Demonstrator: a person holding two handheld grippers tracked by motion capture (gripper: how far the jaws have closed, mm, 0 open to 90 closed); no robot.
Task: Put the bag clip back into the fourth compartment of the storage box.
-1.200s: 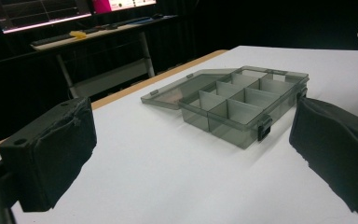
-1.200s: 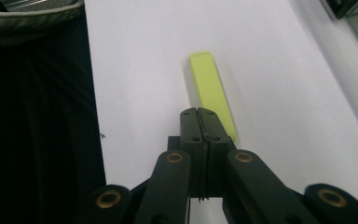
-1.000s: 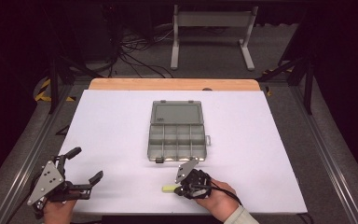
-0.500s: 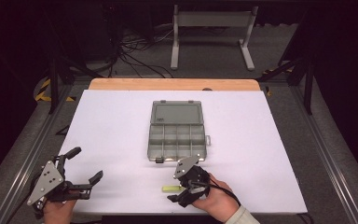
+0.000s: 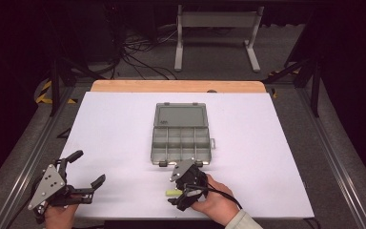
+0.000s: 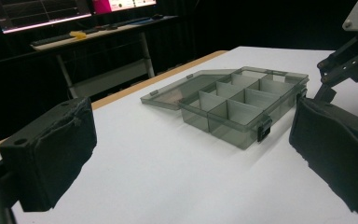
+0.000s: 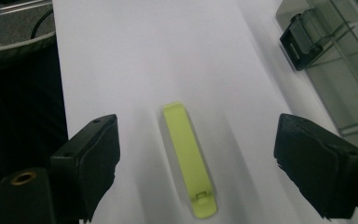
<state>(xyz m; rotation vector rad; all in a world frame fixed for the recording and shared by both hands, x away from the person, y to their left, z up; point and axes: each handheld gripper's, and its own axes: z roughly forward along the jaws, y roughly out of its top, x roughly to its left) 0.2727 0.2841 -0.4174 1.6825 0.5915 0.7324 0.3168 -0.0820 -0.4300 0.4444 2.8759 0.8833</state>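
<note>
Yellow-green plastic lies between my right jaws: the clip, a flat narrow strip, rests on the white table with neither pad on it. My right gripper has just been opening, and its jaws now stand wide, released, with bare table on both sides of the clip. The clip's long axis runs along my line of sight, away from me, so it lies across the line on which the jaws close; they would meet its two long edges. The end with a small catch points back toward my hand. From above, the clip shows just left of the right gripper, near the table's front edge.

Further out stands the box, grey and see-through, its lid flat open behind it and its compartments looking empty. Its front latch sits close by, up and to the right of the clip.

My left gripper rests well apart at the front left corner, jaws spread on nothing. The right hand is far nearer, so I judge any regrasp to be its job.
</note>
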